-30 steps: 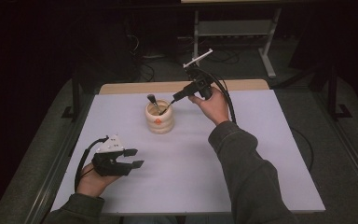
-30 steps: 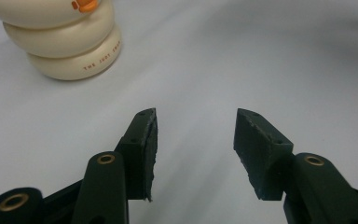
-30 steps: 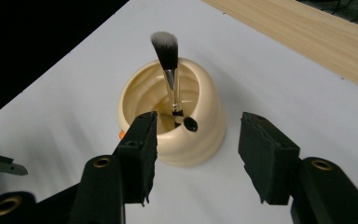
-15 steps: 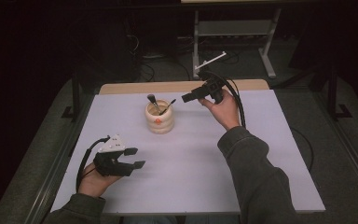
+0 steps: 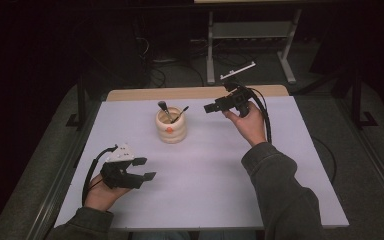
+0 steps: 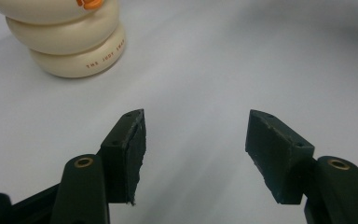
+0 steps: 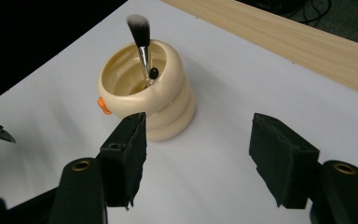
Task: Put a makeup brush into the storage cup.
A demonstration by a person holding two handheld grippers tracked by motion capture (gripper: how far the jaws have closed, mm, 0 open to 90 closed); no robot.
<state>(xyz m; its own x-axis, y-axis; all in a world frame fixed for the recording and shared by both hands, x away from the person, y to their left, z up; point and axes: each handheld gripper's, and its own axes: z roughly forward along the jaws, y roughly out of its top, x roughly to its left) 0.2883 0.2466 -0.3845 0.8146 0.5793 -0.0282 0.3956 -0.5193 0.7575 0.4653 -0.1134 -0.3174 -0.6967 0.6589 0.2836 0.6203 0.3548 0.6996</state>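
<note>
Dark room surrounded everything; we saw a metal stand point(image 5: 250, 35) and loose cables on the floor well beyond the right gripper point(image 5: 211, 107). White table point(image 5: 205, 200) filled the middle, with a bare wooden strip point(image 5: 190, 93) along its far edge, past both grippers. We noted a grey-sleeved forearm point(image 5: 280, 195) rising from the near edge to the right gripper, held up off the surface near the far edge. Its jaws had just been opening and stood spread apart with nothing between them, aimed toward the cream ribbed cup point(image 5: 170, 125). We saw the left gripper point(image 5: 144, 169) low over the table near the front left, hand behind it. Its jaws had also just been opening, spread wide, only bare table between the pads point(image 6: 130, 154).

Cup sat just ahead and left of the right gripper's jaws in the right gripper view point(image 7: 144, 100), clear of them, and well ahead of the left gripper, at the upper left of its view point(image 6: 70, 42). We spotted an orange mark point(image 7: 103, 105) on the cup's side. Inside it stood a makeup brush point(image 7: 141, 42), bristles up, leaning on the rim, plus a thinner dark-tipped tool point(image 7: 153, 73) beside it, both apart from either gripper.
</note>
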